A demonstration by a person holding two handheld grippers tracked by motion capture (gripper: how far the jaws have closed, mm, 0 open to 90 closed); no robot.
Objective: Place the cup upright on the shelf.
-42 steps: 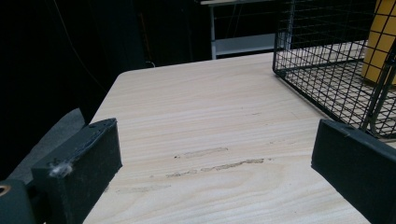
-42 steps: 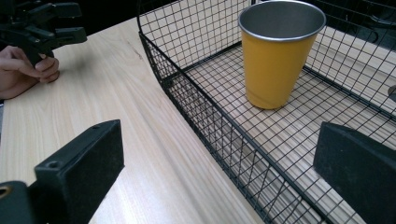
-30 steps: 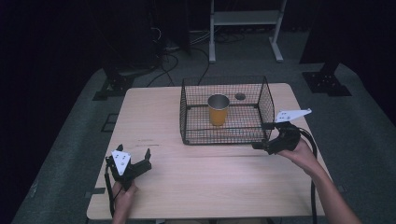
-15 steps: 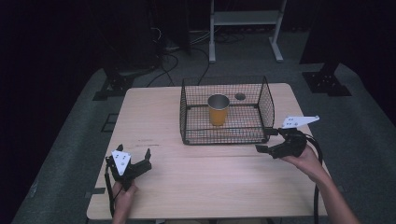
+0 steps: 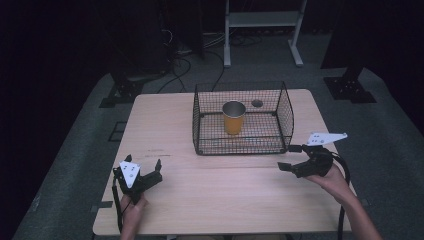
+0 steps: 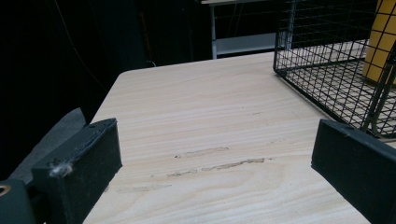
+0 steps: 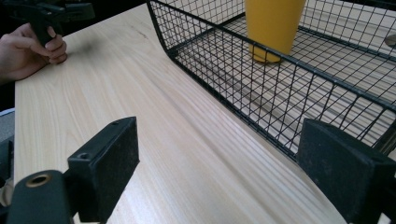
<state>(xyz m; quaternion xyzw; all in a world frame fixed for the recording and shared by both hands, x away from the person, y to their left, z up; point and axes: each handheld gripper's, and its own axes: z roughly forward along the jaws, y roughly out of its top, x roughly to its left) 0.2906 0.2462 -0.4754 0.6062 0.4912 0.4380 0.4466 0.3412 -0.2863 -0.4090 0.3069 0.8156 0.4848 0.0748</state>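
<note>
Table (image 5: 220, 200), one: pale wood-grain top, rectangular with rounded corners, faint scuff marks near its front left part.

Wire basket (image 5: 243, 147), one: black mesh, rectangular, open-topped, with rounded corners; stands on the back right part of the table, its front wall facing the person.

Cup (image 5: 233, 118), one: yellow-orange, tapered, with a grey metallic rim; upright inside the basket, left of centre.

Small round dark object (image 5: 257, 103), one: lies at the basket's back, right of the cup; too small to tell more.

Left gripper (image 5: 142, 171), one: black, with a grey three-cornered plate on top, held in a hand at the front left corner; jaws spread wide, nothing between them, bare wood beneath.

Right gripper (image 5: 290, 157), one: black, grey plate on top, cable trailing; held near the right edge, just outside the basket's front right corner; jaws spread wide and empty, pointing left along the basket's front wall.
</note>
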